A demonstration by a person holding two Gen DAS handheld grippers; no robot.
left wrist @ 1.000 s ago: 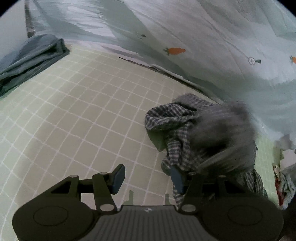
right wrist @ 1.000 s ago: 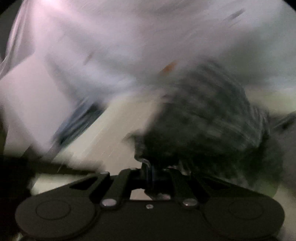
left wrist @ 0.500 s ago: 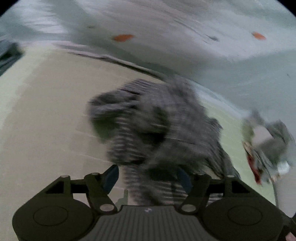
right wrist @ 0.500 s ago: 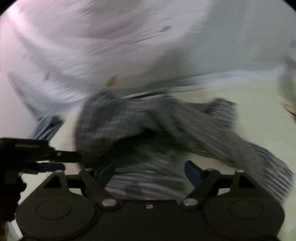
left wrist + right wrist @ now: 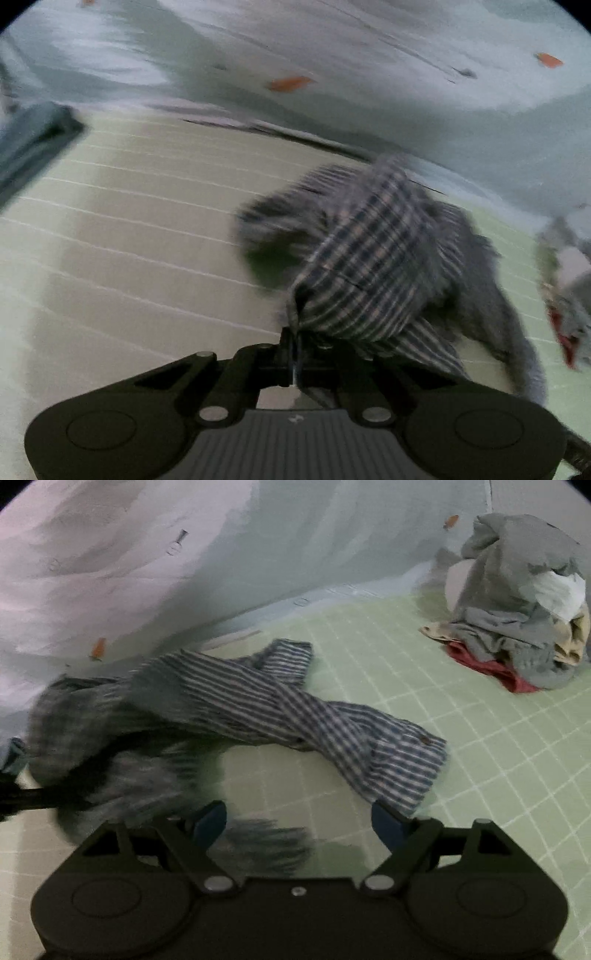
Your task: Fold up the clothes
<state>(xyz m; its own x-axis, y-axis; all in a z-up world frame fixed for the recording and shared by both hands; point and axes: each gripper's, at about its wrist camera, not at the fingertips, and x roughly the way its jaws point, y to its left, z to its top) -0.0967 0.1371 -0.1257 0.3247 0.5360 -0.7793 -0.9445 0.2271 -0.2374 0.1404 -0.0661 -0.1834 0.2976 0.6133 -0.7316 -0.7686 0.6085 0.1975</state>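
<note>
A blue-and-white checked shirt (image 5: 369, 266) lies crumpled on a pale green gridded sheet (image 5: 129, 240). My left gripper (image 5: 293, 345) is shut on an edge of the shirt, and the cloth bunches just beyond its fingertips. In the right wrist view the same shirt (image 5: 280, 709) stretches across the sheet, one sleeve with a buttoned cuff (image 5: 406, 760) reaching right. My right gripper (image 5: 299, 821) is open and empty just in front of the shirt, with the blurred left part of the shirt above its left finger.
A pile of grey, white, cream and red clothes (image 5: 517, 616) sits at the far right of the sheet. A pale quilt with carrot prints (image 5: 332, 55) rises along the back. A folded blue-grey garment (image 5: 29, 147) lies at the far left.
My left gripper has closed on the shirt edge and moved it. My right gripper, shut on the shirt a second ago, has opened and pulled back.
</note>
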